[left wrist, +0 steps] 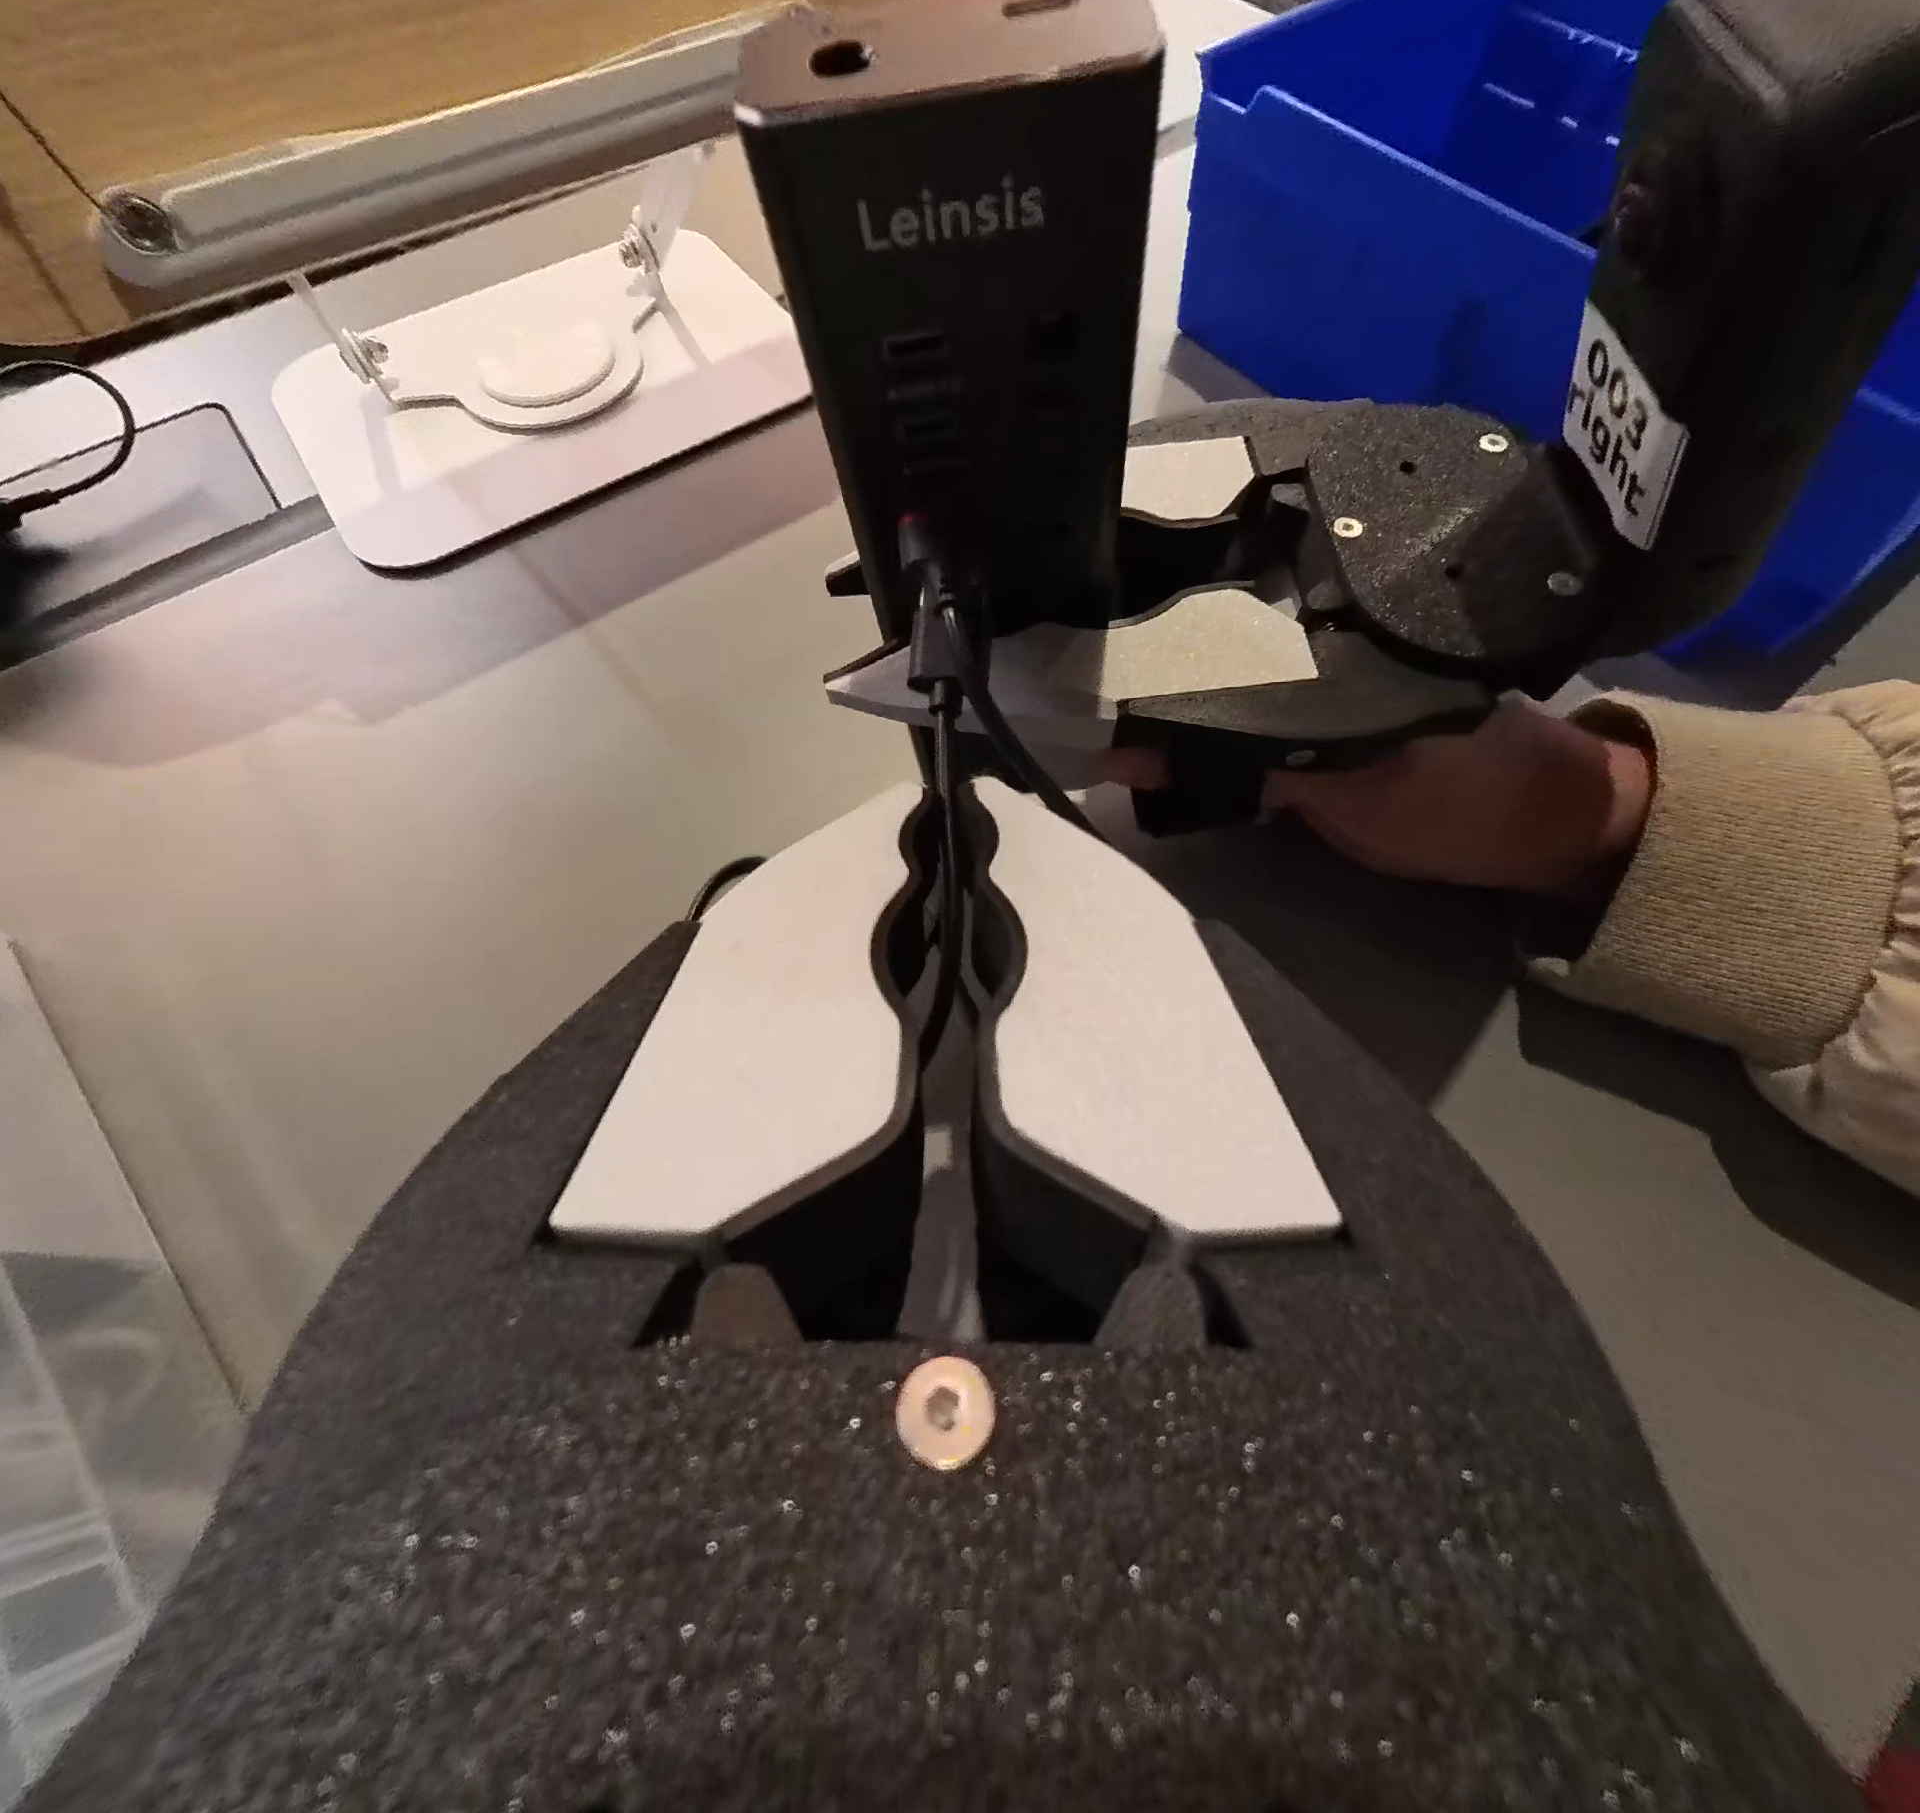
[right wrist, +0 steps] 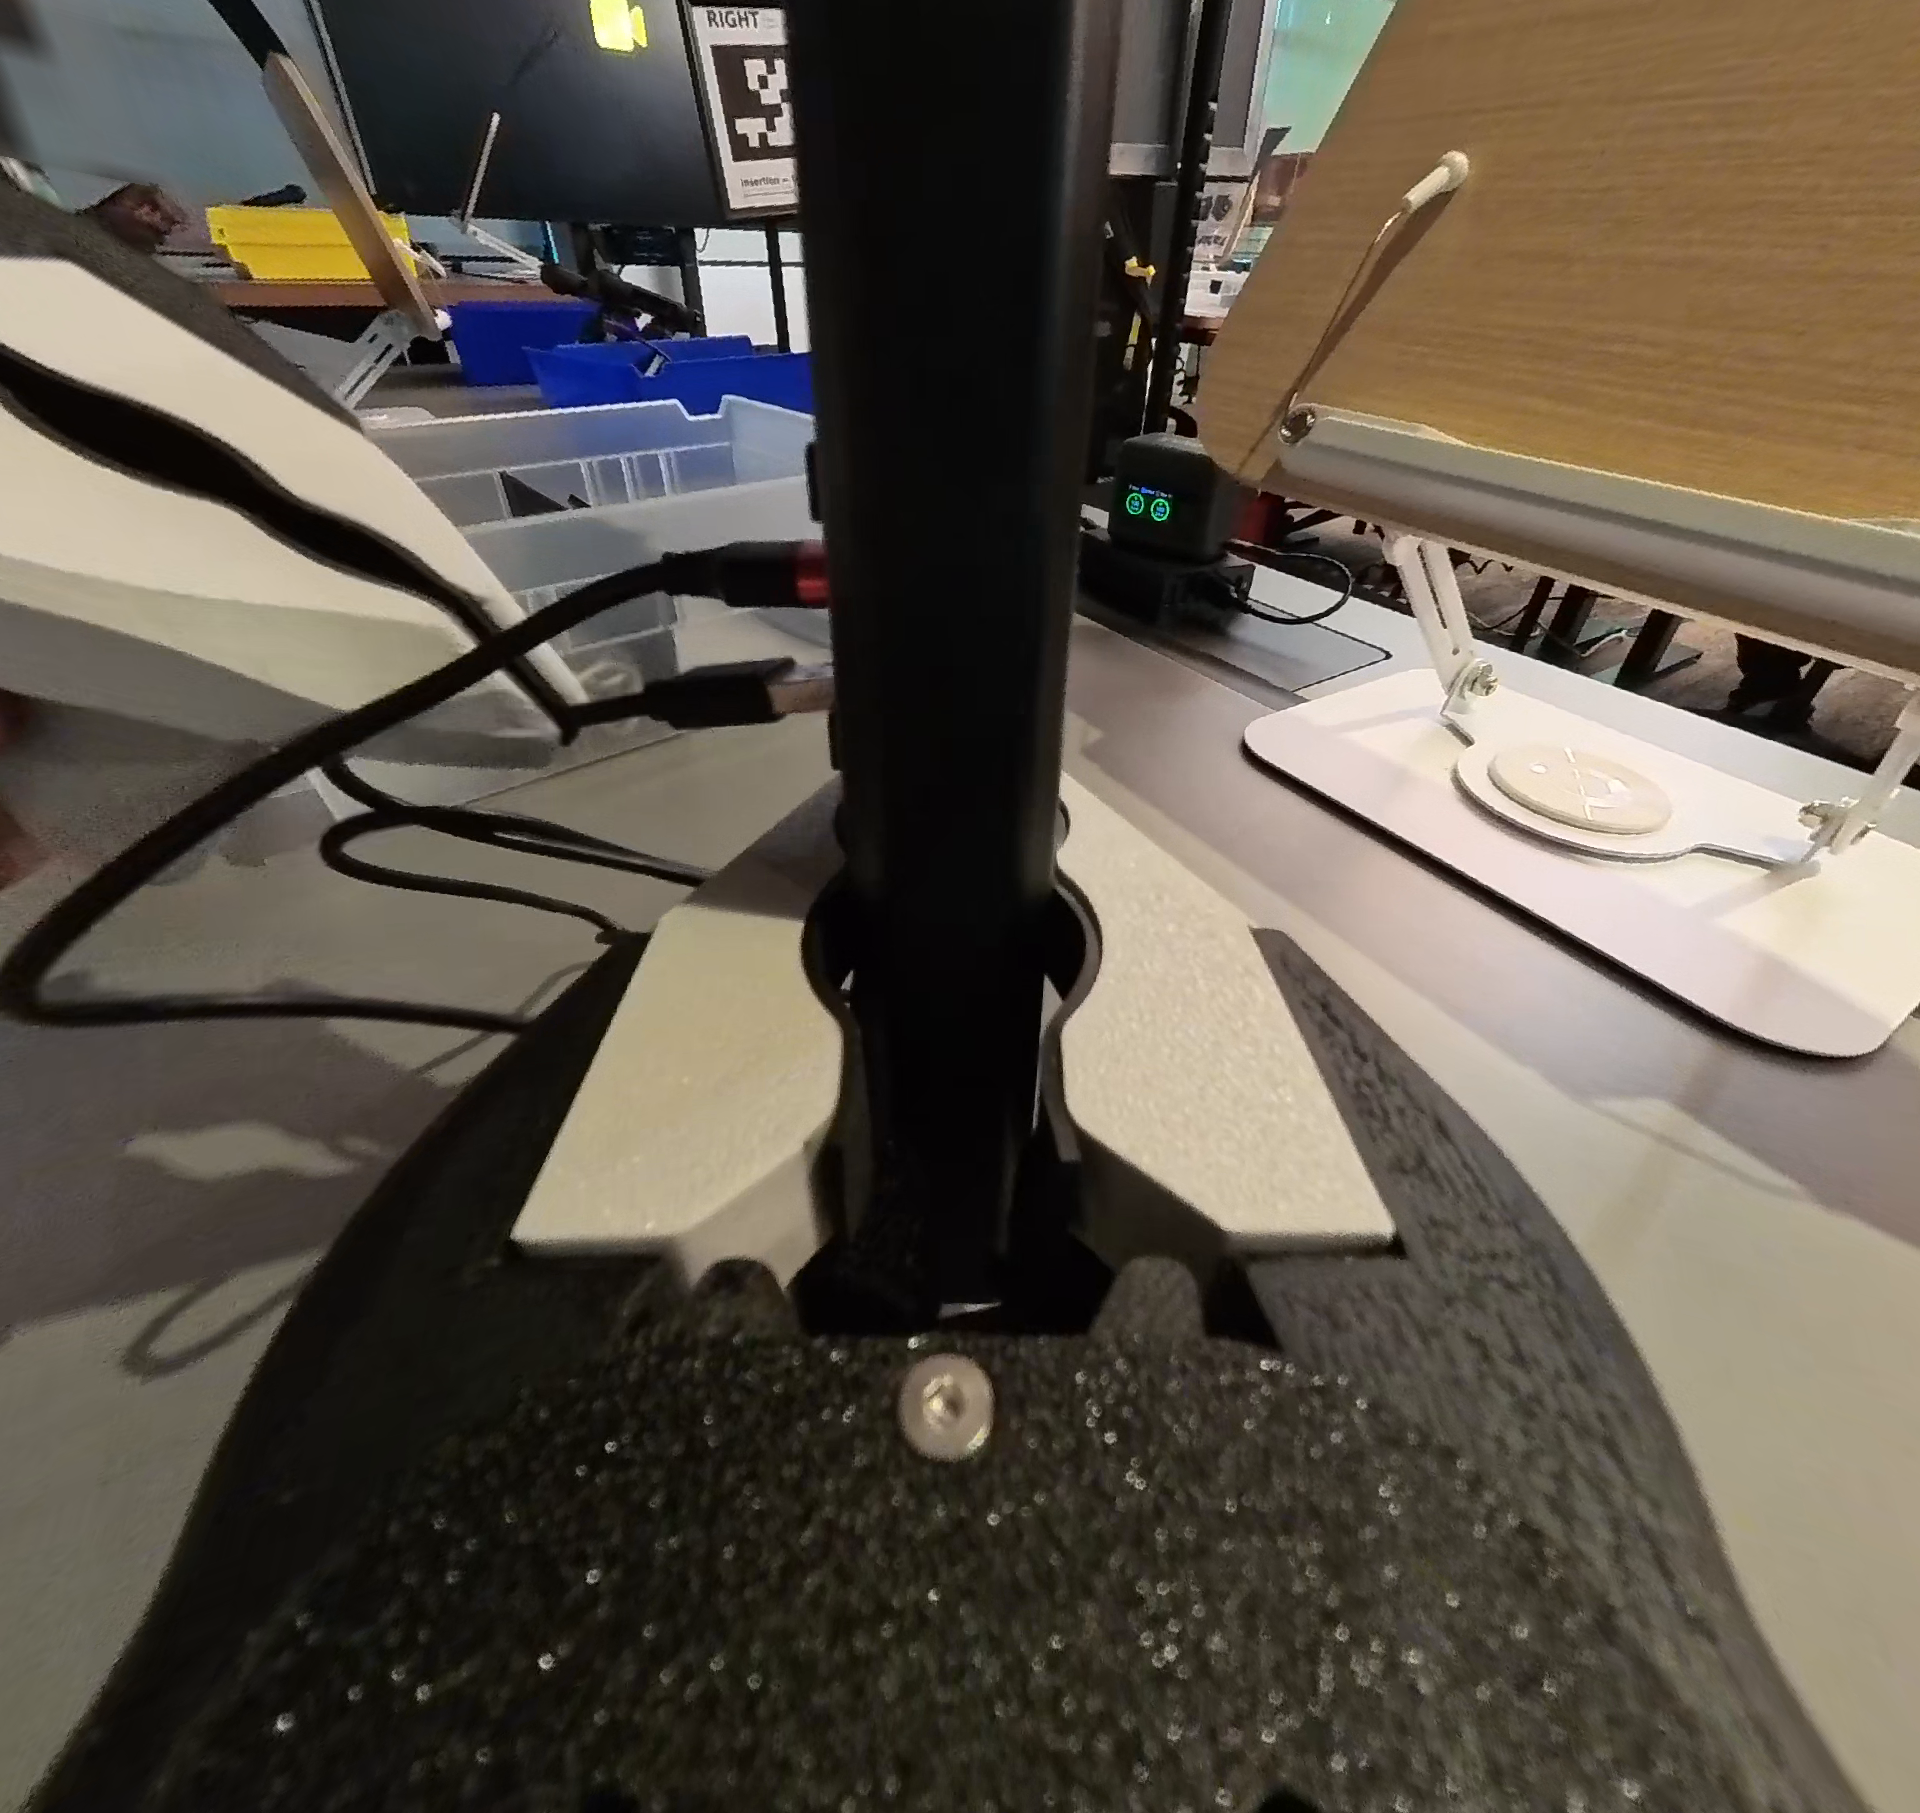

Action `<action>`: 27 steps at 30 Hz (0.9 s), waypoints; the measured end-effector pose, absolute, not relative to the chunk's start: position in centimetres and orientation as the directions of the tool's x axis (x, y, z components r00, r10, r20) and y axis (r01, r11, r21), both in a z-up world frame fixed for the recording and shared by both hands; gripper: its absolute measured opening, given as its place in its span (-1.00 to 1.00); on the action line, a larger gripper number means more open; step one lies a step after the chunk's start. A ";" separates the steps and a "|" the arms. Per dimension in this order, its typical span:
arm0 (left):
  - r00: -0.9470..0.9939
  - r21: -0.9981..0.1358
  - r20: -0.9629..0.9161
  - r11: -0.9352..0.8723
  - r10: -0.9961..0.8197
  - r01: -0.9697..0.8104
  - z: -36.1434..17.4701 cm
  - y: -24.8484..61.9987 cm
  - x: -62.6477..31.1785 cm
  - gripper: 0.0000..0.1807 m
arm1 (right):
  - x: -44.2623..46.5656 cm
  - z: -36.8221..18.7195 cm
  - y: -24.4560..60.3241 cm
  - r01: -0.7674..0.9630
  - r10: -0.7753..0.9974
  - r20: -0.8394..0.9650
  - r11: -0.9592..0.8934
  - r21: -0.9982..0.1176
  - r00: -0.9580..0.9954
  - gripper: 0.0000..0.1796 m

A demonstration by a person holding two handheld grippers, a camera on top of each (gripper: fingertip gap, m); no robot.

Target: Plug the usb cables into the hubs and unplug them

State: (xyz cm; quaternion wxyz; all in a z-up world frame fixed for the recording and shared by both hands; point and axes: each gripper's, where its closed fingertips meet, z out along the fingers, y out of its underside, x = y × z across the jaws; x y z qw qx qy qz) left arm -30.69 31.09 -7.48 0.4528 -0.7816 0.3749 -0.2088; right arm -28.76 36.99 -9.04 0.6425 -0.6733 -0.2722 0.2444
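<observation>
USB hub (left wrist: 956, 309) upright, blue bin (left wrist: 1403, 236) and stand (left wrist: 540, 433) behind.

The left gripper (left wrist: 948, 828) pinches nearly closed, pointing forward, while the right gripper (left wrist: 935, 620) reaches crosswise just ahead of it, clamped.

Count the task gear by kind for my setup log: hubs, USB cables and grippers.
USB hub: 1
USB cables: 2, the red-collared cable and the black-plug cable
Grippers: 2, the left gripper and the right gripper
Total: 5
</observation>
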 end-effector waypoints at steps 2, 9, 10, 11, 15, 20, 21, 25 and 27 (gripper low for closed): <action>0.644 -0.871 -0.024 -0.300 -0.765 -0.390 -7.6 31.2 -30.6 -0.96 | -28.7 -9.1 37.1 0.052 0.676 0.017 -0.032 -0.998 0.737 -0.70; 0.673 -0.889 -0.055 -0.271 -0.737 -0.370 -7.2 31.4 -30.4 -0.96 | -28.5 -9.1 37.3 0.044 0.667 0.004 -0.044 -0.998 0.745 -0.70; 0.679 -0.895 -0.036 -0.279 -0.733 -0.348 -7.0 31.4 -30.3 -0.96 | -28.4 -9.1 37.3 0.046 0.662 0.006 -0.043 -0.998 0.749 -0.69; 0.685 -0.901 -0.016 -0.287 -0.728 -0.326 -6.9 31.4 -30.3 -0.97 | -28.3 -9.2 37.4 0.052 0.657 0.011 -0.043 -0.998 0.754 -0.69; 0.714 -0.919 -0.017 -0.270 -0.700 -0.287 -6.6 31.5 -30.2 -0.97 | -28.3 -9.3 37.5 0.050 0.650 0.004 -0.053 -0.997 0.760 -0.70; 0.747 -0.929 -0.095 -0.212 -0.658 -0.305 -6.9 31.6 -30.1 -0.97 | -28.3 -9.4 37.6 0.036 0.652 -0.025 -0.079 -0.996 0.758 -0.70; 0.753 -0.928 -0.102 -0.211 -0.650 -0.307 -7.0 31.6 -30.1 -0.97 | -28.3 -9.5 37.6 0.039 0.650 -0.023 -0.081 -0.996 0.759 -0.69; 0.761 -0.925 -0.081 -0.236 -0.644 -0.298 -7.3 31.7 -30.0 -0.97 | -28.2 -9.5 37.7 0.038 0.647 -0.025 -0.083 -0.996 0.762 -0.69; 0.763 -0.928 -0.076 -0.235 -0.642 -0.290 -7.1 31.7 -30.0 -0.97 | -28.2 -9.5 37.7 0.039 0.641 -0.025 -0.086 -0.996 0.767 -0.70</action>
